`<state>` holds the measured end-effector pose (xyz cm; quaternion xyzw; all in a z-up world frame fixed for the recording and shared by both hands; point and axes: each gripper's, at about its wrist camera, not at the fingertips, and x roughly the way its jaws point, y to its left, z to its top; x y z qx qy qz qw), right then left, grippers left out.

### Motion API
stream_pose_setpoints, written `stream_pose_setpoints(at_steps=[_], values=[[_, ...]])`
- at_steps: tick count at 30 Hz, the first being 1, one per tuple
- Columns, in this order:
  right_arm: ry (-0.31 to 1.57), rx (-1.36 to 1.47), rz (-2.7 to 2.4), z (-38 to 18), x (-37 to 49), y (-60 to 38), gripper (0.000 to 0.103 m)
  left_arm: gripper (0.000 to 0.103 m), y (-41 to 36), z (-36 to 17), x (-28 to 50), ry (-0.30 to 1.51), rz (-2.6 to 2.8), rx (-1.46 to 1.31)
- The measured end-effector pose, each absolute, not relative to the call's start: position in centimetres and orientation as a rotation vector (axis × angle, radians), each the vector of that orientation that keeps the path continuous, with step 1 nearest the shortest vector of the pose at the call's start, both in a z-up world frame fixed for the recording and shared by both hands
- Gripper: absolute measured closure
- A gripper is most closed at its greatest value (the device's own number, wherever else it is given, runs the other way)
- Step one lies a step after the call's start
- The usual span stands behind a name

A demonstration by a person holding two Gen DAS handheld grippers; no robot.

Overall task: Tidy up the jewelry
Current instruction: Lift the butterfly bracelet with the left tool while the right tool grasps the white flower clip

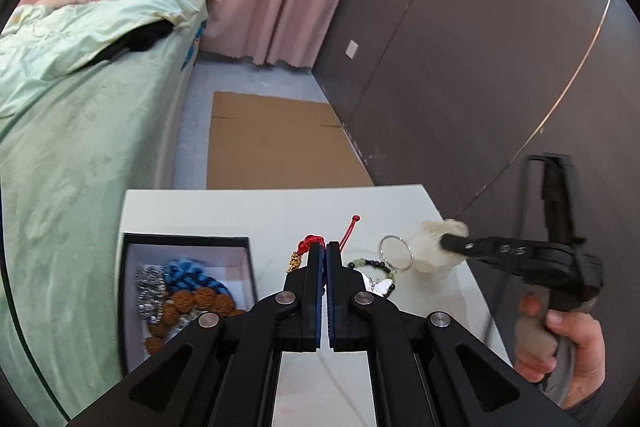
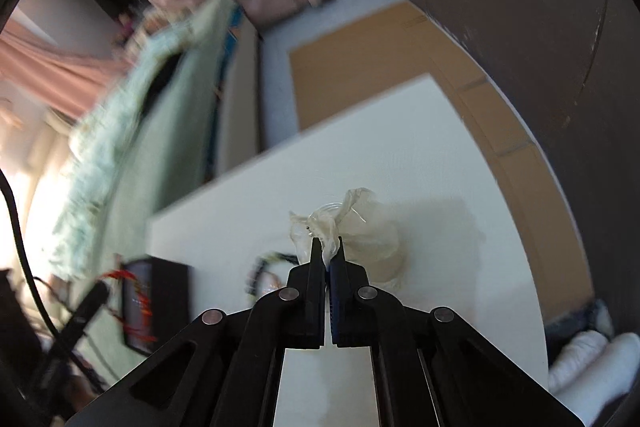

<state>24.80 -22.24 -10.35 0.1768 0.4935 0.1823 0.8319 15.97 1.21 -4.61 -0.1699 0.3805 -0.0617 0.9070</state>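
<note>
In the left wrist view, the left gripper (image 1: 324,247) was seen closed over a white table (image 1: 256,211), its fingers pressed together on the red cord (image 1: 310,241) of a charm with a gold bead (image 1: 295,261). To its left, a black box (image 1: 184,239) was found holding blue beads, brown beads (image 1: 208,301) and a silver piece. To its right, a dark bead bracelet (image 1: 374,267) and a metal ring (image 1: 396,251) were lying on the table. Further right, the right gripper (image 1: 448,241) was seen clamped on a translucent pouch (image 1: 430,247), held by a hand (image 1: 560,339).

In the right wrist view, the right gripper (image 2: 327,241) was shown shut on the gathered neck of the translucent pouch (image 2: 368,231), above the white table (image 2: 420,155). The bracelet (image 2: 264,267) was blurred at left, and the black box (image 2: 160,291) was seen further left.
</note>
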Motion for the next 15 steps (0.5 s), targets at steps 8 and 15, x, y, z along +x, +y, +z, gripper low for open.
stream_pose_setpoints(at_steps=[8, 15], values=[[0.916, 0.413, 0.526, -7.1, 21.7, -20.6, 0.100, 0.102, 4.0, -2.8, 14.1, 0.727, -0.089, -0.390], [0.876, 0.432, 0.668, -6.0, 19.7, -16.5, 0.100, 0.102, 6.7, -2.2, 12.3, 0.698, -0.044, -0.418]])
